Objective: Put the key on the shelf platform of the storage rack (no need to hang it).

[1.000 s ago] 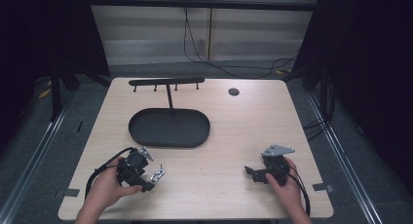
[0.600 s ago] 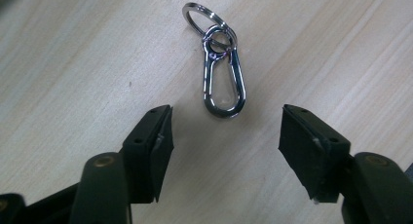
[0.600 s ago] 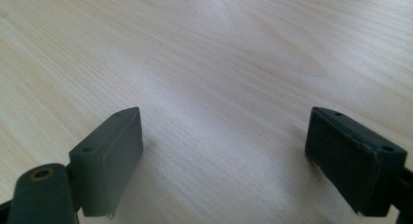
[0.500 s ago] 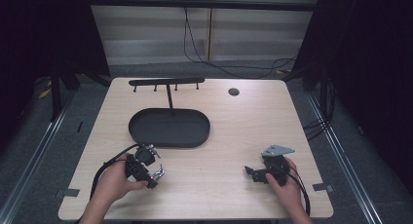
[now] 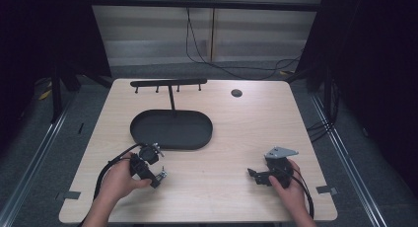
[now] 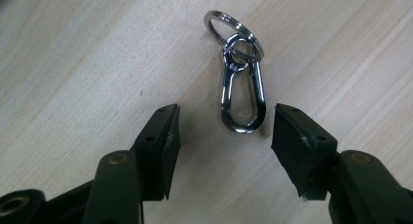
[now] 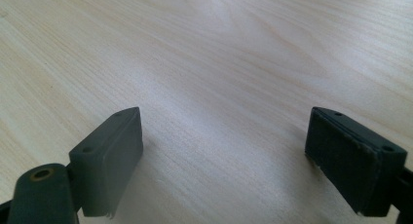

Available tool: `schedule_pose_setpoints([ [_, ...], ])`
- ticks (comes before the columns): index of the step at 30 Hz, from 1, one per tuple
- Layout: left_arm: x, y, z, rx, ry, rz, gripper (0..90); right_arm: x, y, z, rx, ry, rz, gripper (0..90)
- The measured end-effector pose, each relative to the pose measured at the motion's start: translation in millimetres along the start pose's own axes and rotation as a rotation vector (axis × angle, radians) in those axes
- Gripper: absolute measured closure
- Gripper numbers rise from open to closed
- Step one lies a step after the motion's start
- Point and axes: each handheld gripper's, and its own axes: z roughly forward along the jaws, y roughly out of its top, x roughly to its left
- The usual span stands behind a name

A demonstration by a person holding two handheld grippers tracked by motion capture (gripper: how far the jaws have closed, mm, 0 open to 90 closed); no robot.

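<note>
While the left gripper (image 6: 224, 131) hangs low over the table (image 5: 236, 138), its jaws have just been closing and stand half-spread around the bottom loop of a steel clip (image 6: 242, 100), a pad at either side, neither one touching metal. The clip lies flat on the wood, linked at its 12 o'clock end to a split ring (image 6: 233, 31). From above, clip (image 5: 161, 175) and left gripper (image 5: 154, 176) sit at about 7 o'clock of the oval tray (image 5: 143, 126), near it but clear of its rim. Across the table at 3 o'clock from the left hand, the right gripper (image 5: 255, 175) rests on bare wood in the person's right hand (image 5: 288, 185), jaws wide apart with nothing between them.

The risks look plain enough. Polished, rounded and thin, the clip could squirt out from between the pads if they meet it off-centre, or skate across the smooth wood. Pads that close too high could pass over the flat metal and catch nothing. A grip on the bottom loop alone would leave the ring swinging free, likely to snag on the tray rim or the hooks of the rack (image 5: 168, 82) at the tray's 12 o'clock.

No brand, label or writing can be read on clip, grippers, tray or table.
</note>
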Motion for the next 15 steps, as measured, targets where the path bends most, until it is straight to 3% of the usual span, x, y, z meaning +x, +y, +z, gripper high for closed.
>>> schedule_pose_setpoints([
  [6, -5.2, 8.7, 1.6, 0.021, 0.008, 0.018, 47.0, 0.0, 0.0, 0.0, 0.000, 0.000, 0.000, 13.4],
  [15, -12.2, 21.2, 3.9, 0.085, 0.067, 0.033, 56.1, 0.0, 0.0, 0.0, 0.000, 0.000, 0.000, 13.4],
])
